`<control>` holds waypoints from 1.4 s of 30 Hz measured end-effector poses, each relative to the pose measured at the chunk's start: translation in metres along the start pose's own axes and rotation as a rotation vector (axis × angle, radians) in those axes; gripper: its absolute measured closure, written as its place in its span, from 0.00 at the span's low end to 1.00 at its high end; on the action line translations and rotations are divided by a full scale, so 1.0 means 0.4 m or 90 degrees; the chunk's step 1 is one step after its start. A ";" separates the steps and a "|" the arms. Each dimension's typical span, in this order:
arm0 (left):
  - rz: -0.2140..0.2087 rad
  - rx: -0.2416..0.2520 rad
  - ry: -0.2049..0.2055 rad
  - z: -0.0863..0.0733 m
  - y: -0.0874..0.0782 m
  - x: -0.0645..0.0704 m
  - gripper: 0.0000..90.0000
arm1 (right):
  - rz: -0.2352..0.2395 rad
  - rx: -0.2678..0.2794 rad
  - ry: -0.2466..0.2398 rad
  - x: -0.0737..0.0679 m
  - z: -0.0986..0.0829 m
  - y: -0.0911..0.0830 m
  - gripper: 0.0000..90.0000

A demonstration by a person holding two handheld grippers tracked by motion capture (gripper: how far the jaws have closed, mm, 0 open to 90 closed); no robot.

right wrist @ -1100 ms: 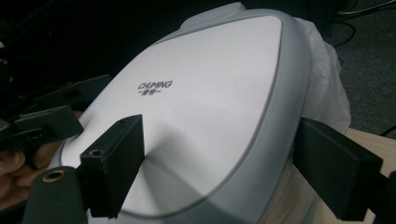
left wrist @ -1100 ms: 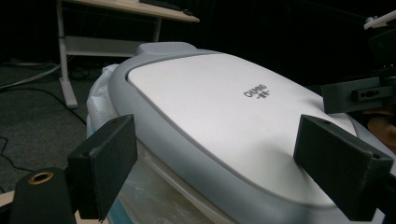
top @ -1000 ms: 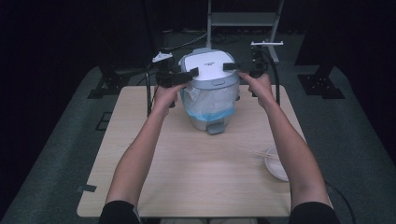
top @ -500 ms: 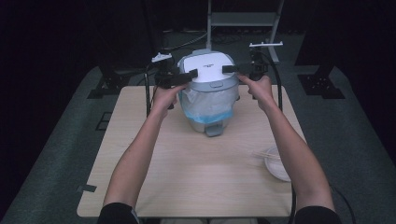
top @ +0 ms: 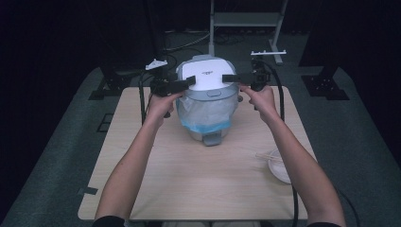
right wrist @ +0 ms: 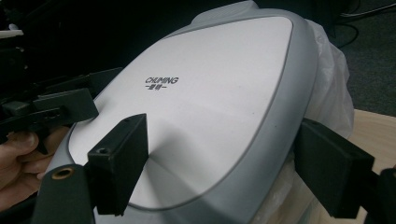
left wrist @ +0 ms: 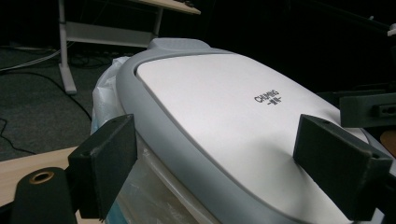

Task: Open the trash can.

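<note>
- Pedal bin (top: pixel 208 101) sits toward the far middle of the table (top: pixel 189 189), right between the two hand-held grippers, with a whitish-blue bin liner (top: pixel 205 111) hanging out under its lid (top: pixel 206 75).
- Left hand-held gripper (top: pixel 188 82) comes in at the lid's left edge. In the left gripper view its jaws are spread wide, one below the grey rim (left wrist: pixel 154 126) next to the liner (left wrist: pixel 140 196), the other above the white lid panel (left wrist: pixel 224 116). So it's open and straddling the lid edge, not clamped on anything as far as I can see.
- Right hand-held gripper (top: pixel 230 78) does the same from the opposite side. In the right gripper view one jaw sits over the white panel (right wrist: pixel 201 107) near the "CHUMING" print (right wrist: pixel 161 82), the other outside the rim by the liner (right wrist: pixel 327 93). Wide open too, with the lid edge in the gap.
- The left gripper's jaws (right wrist: pixel 60 107) and some of the person's fingers (right wrist: pixel 18 154) show up across the lid from the right one.
- Pedal (top: pixel 211 139) sticks out at the bin's base on the near side, toward the person.
- A small white bowl (top: pixel 279 168) sits well off to the right gripper's near side, by the table edge, close to the person's right forearm (top: pixel 302 170).
</note>
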State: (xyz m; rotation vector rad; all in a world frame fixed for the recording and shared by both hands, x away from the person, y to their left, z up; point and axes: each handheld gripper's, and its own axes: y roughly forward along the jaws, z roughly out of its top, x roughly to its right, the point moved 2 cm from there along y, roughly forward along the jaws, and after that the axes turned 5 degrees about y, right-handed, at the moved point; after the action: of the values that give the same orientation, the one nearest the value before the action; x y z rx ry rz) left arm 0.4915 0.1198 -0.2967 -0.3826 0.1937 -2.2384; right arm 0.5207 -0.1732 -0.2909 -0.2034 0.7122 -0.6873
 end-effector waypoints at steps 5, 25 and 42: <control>-0.002 0.002 0.005 -0.006 -0.017 0.012 0.15 | 0.000 0.004 0.001 -0.016 -0.017 -0.011 0.22; -0.019 0.004 0.005 -0.041 -0.084 0.054 0.15 | -0.003 0.006 -0.001 -0.078 -0.093 -0.063 0.22; -0.038 0.005 0.009 -0.050 -0.107 0.063 0.15 | 0.000 0.014 0.000 -0.096 -0.120 -0.083 0.22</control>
State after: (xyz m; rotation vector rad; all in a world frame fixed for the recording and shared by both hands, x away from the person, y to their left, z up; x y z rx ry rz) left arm 0.4387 0.1279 -0.2990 -0.3737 0.1836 -2.3008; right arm 0.4510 -0.1713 -0.2935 -0.1828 0.7046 -0.6954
